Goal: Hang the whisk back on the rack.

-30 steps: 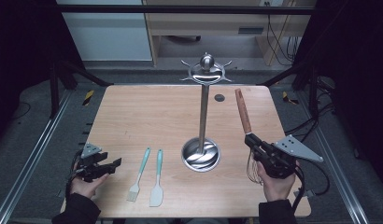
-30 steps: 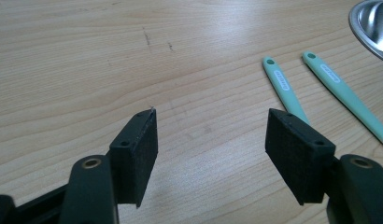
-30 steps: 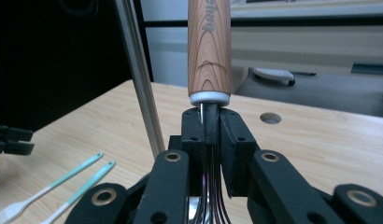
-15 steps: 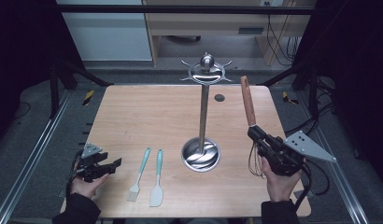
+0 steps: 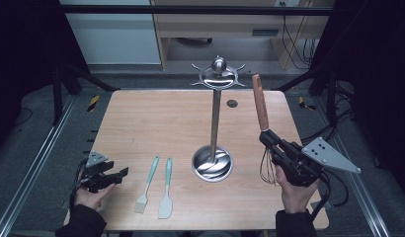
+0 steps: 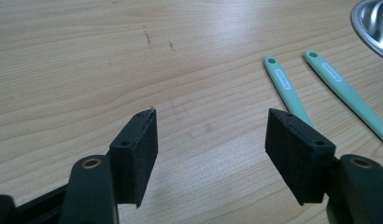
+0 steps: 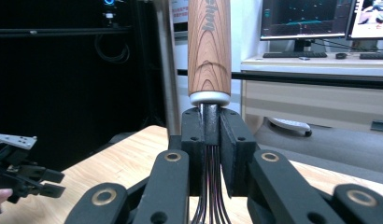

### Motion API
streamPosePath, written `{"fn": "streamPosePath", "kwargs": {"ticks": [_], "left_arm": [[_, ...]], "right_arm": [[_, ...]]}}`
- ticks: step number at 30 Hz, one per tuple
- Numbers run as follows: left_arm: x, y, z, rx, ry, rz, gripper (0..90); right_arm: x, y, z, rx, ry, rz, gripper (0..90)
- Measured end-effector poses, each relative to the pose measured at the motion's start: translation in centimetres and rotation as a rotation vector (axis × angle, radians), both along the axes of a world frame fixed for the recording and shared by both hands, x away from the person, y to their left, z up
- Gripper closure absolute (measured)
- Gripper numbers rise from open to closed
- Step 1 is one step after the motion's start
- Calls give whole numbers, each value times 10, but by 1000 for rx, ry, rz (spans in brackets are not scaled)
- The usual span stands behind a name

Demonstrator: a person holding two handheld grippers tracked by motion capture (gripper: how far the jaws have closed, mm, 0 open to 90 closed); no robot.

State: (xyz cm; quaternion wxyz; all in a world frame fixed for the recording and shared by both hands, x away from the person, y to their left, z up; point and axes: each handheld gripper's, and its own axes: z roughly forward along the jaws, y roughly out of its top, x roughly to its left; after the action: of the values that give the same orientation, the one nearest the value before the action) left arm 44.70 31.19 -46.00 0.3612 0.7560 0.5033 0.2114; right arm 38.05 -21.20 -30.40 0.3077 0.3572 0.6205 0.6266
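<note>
Fingers (image 7: 229,149) of the right gripper (image 5: 277,148) clamp the whisk (image 5: 261,111) at its metal neck, wooden handle pointing up at right of frame, beside the rack (image 5: 216,116). It looks light and stiff, though its wires would flex. Left gripper (image 5: 111,175) rests spread apart on the counter (image 5: 156,123), lower left.
</note>
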Motion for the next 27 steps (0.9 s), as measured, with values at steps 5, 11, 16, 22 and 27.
{"fn": "streamPosePath", "kwargs": {"ticks": [5,11,16,22,27], "left_arm": [[0,0,0,-2,-1,2,341],[0,0,0,-2,0,3,340],[0,0,0,2,1,2,341],[0,1,0,0,0,2,340],[0,0,0,2,2,2,340]], "right_arm": [[0,6,1,-5,-10,27,811],[3,10,0,-15,-1,35,811],[9,13,-5,-23,11,44,811],[17,15,-11,-16,29,77,809],[23,17,-16,-8,44,101,809]]}}
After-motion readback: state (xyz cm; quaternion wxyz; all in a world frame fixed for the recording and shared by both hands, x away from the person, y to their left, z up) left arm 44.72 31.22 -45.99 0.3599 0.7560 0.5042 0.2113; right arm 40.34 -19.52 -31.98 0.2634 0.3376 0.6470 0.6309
